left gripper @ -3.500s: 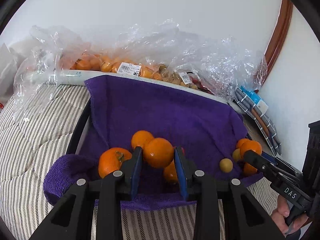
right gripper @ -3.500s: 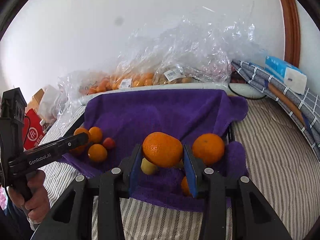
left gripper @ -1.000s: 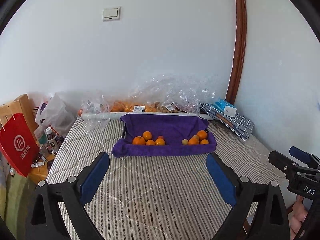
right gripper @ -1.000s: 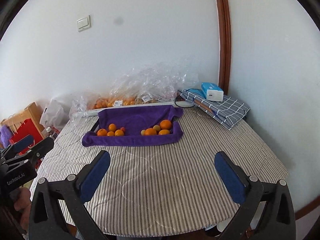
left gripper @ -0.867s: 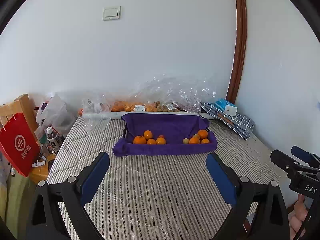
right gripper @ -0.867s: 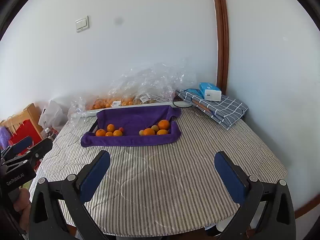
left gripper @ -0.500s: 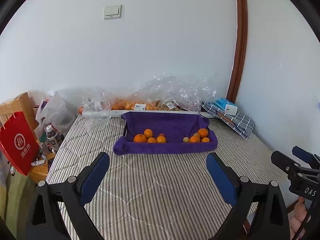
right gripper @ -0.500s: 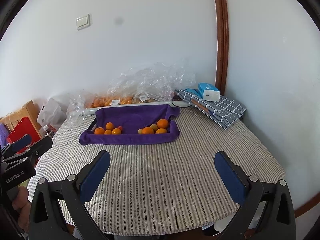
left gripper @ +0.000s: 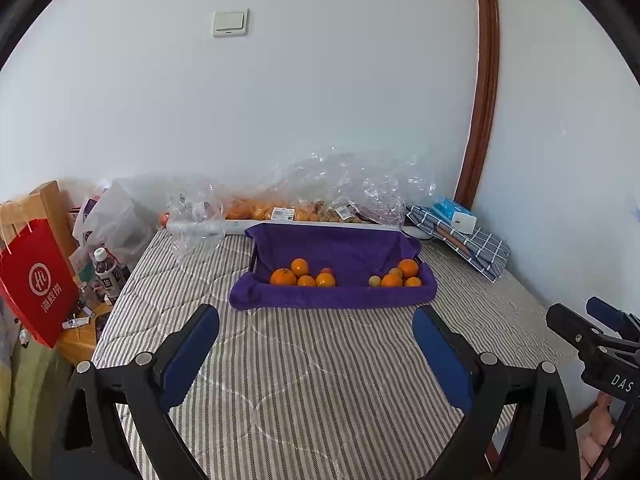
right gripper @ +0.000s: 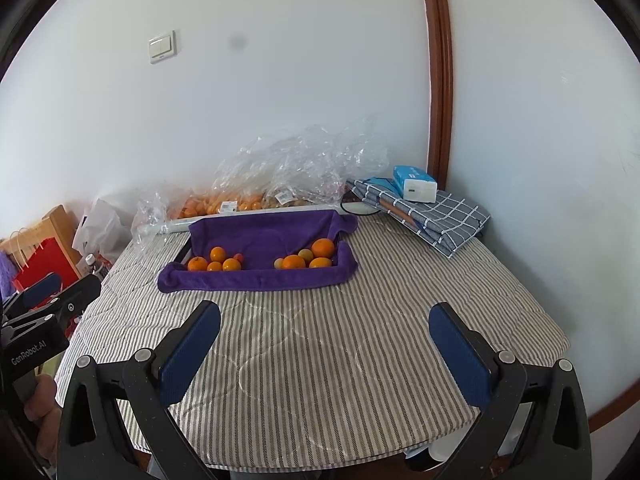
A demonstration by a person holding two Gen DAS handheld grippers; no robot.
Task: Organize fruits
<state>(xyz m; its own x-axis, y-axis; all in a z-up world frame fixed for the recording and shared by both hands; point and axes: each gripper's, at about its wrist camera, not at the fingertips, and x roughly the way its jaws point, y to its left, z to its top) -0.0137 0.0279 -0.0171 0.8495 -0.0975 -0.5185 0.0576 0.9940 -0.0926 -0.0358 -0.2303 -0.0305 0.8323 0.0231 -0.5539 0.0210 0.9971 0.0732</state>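
A tray lined with a purple towel (left gripper: pixel 340 298) (right gripper: pixel 256 278) sits at the back of the striped table. Inside it, several oranges lie in a left group (left gripper: pixel 304 276) (right gripper: pixel 216 262) and several oranges with a small yellow-green fruit in a right group (left gripper: pixel 398 276) (right gripper: pixel 306 258). My left gripper (left gripper: pixel 316 354) is open and empty, held well back from the tray. My right gripper (right gripper: pixel 324 346) is also open and empty, far from the tray. Each gripper shows at the edge of the other's view.
Clear plastic bags with more oranges (left gripper: pixel 260 212) (right gripper: pixel 224 202) lie against the wall behind the tray. A folded checked cloth (right gripper: pixel 444 216) with a blue-white box (right gripper: pixel 414 184) is at the back right. A red bag (left gripper: pixel 36 284) and bottle (left gripper: pixel 106 270) stand left of the table.
Both grippers let go of the oranges they held over the tray, opened wide and pulled far back. Over the last second the view barely shifts.
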